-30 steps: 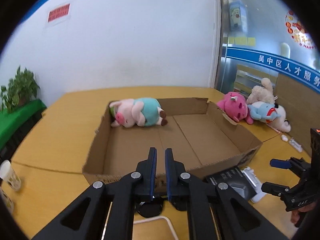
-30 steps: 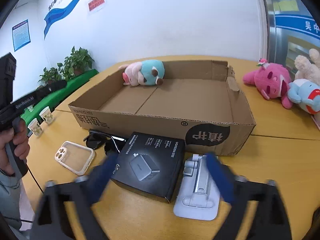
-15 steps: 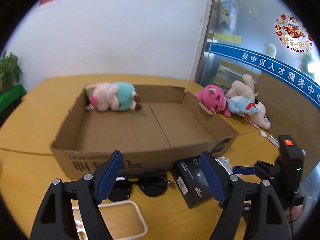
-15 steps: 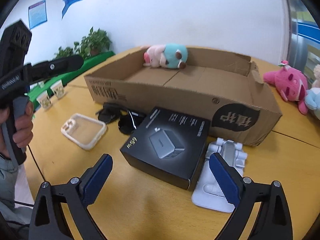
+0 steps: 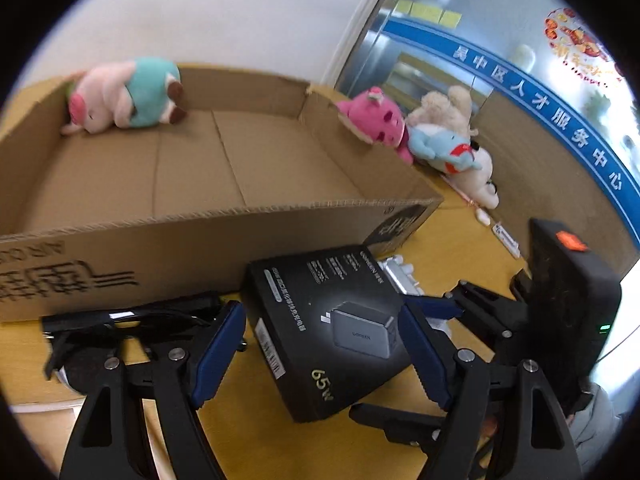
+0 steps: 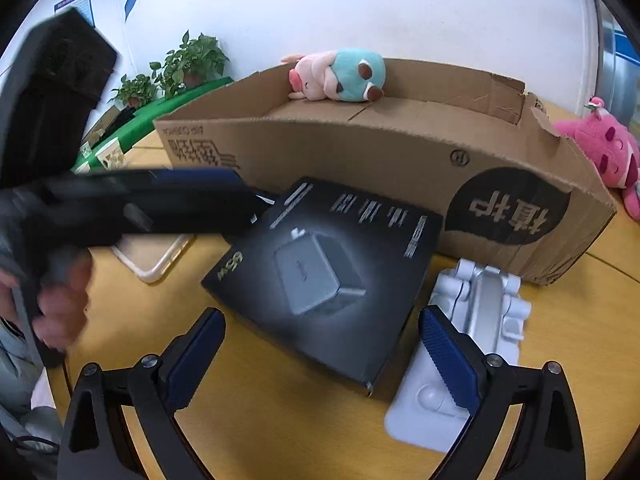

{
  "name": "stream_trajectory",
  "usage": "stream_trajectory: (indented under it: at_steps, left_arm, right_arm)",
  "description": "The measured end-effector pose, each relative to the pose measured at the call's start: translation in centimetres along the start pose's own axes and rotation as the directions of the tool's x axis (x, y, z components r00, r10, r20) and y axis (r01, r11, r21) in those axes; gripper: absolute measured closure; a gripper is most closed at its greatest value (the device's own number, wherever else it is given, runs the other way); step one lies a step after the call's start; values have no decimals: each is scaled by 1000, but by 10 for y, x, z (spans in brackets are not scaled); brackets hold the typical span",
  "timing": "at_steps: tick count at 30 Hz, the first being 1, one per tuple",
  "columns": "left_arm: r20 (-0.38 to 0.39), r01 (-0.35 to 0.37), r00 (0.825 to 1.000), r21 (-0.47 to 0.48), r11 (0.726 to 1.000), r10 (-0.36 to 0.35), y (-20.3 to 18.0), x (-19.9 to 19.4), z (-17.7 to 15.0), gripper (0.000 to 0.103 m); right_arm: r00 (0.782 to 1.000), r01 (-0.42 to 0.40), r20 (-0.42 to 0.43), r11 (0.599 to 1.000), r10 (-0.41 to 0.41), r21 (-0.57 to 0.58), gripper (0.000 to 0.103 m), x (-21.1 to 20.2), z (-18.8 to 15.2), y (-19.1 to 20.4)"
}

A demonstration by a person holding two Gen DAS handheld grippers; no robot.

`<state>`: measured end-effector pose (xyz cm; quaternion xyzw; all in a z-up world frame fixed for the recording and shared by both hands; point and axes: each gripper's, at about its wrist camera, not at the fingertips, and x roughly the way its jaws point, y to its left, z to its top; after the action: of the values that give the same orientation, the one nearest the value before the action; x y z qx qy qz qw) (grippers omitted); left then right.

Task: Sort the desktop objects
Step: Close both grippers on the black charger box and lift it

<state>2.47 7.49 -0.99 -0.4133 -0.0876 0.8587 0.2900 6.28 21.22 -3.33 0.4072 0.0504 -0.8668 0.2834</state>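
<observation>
One plush pig [image 5: 124, 94] lies inside the cardboard box [image 5: 200, 236], far corner

This is looking like an office service centre: a glass partition [image 5: 460, 76] is carrying a blue band of Chinese signage [image 5: 560, 120], notices [image 6: 76, 2] are hanging on the white wall [image 6: 400, 12], potted plants [image 6: 188, 60] nearby.

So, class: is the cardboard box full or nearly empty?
Nearly empty. The cardboard box holds only the pig plush in a far corner; the rest of its floor is bare.
</observation>
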Motion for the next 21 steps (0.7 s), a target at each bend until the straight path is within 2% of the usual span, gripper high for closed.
stream_trajectory:
  at_steps: [2,6,10,13,17,21]
  left_arm:
    - [-46,27,999,-33,999,-29,3,13,-3,26]
    - [-50,13,999,-31,999,-15,2,12,-11,26]
    - [-60,-3,998,-78,997,-2,3,-3,-25,25]
    - [-69,-9,998,-96,995,2,2,-18,-38,25]
    - [-92,32,995,-105,994,-41,1,-34,-57,26]
    - [-110,-22,994,-83,996,13,2,-34,-63,25]
  right_arm:
    - [1000,-17,4,1000,17,7,5,2,3,-1]
    - [1000,-8,0,1000,8,10,6,4,-2,2]
    - [997,-69,26,996,67,48,8,-8,-9,12]
    - [997,-76,13,997,76,21,7,-17,-17,33]
    - [993,-116,-3,993,116,-15,4,-30,-30,50]
    - [995,-81,-59,995,77,-66,4,-22,-38,51]
